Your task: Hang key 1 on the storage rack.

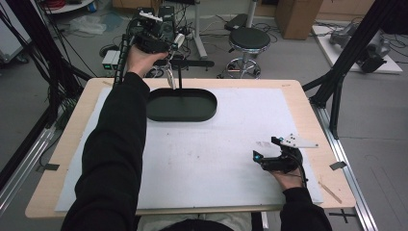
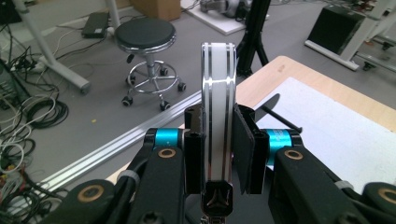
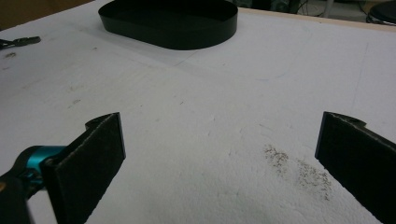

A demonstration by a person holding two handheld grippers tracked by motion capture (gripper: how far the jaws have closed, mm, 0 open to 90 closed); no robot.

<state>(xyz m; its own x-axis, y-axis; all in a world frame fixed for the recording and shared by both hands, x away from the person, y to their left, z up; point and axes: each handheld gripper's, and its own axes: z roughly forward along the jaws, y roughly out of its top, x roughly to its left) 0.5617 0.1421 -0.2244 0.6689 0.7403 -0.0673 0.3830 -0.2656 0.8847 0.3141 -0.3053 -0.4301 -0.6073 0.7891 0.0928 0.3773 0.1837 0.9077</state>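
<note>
Overhead, left gripper point(image 2: 218, 154) clamps a white strip point(image 2: 217, 107) above tray point(image 1: 182, 105); right gripper point(image 3: 219, 154) fingers apart.

No text, label, brand, number or sign can be read anywhere in these views. The surfaces in sight carry no legible marking.
</note>
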